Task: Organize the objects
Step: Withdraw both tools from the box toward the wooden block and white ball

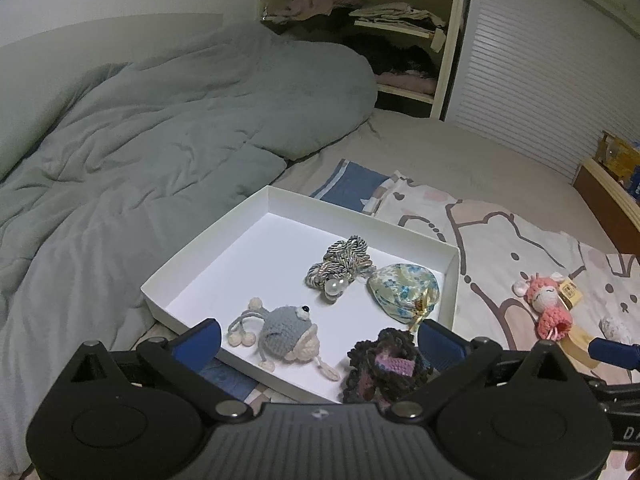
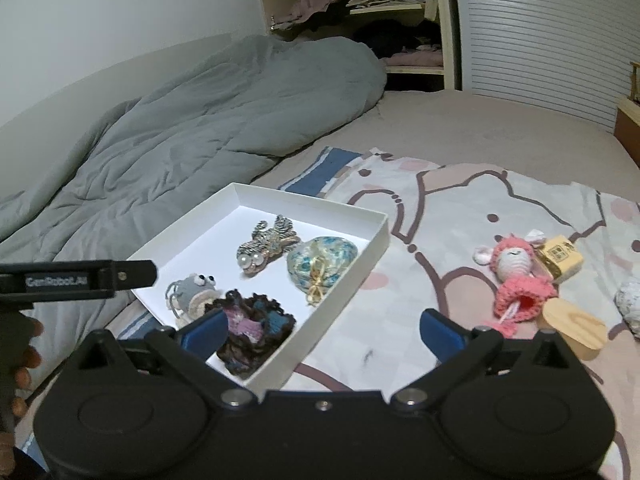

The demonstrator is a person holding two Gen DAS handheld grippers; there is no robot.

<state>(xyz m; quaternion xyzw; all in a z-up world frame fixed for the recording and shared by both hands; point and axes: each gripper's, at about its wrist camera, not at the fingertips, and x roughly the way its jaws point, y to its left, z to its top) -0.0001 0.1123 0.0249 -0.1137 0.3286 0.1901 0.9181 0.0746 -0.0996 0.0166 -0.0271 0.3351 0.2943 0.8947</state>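
Since four small things already lie in the white box (image 2: 356, 258), the likely next one is the pink crochet doll (image 2: 516, 276), lying on the patterned sheet (image 2: 448, 208) to the right of the box, well apart from it. It looks light and soft, so it should squash under the pads rather than slip; the knitted body seems the safest place to pinch, as the tag (image 2: 560, 258) and the wooden piece (image 2: 576, 328) touching it may dangle or drag. Whether those are tied to the doll cannot be made out.

Inside the box sit a grey crochet fish (image 1: 280, 330), a rope knot with pearls (image 1: 340, 268), a floral pouch (image 1: 404, 292) and a dark crochet piece (image 1: 384, 364), partly hidden behind the left gripper (image 1: 320, 340). Both the left gripper and the right gripper (image 2: 324, 332) stand spread wide and hold nothing. A pale lump (image 2: 630, 300) at the right edge is cut off.
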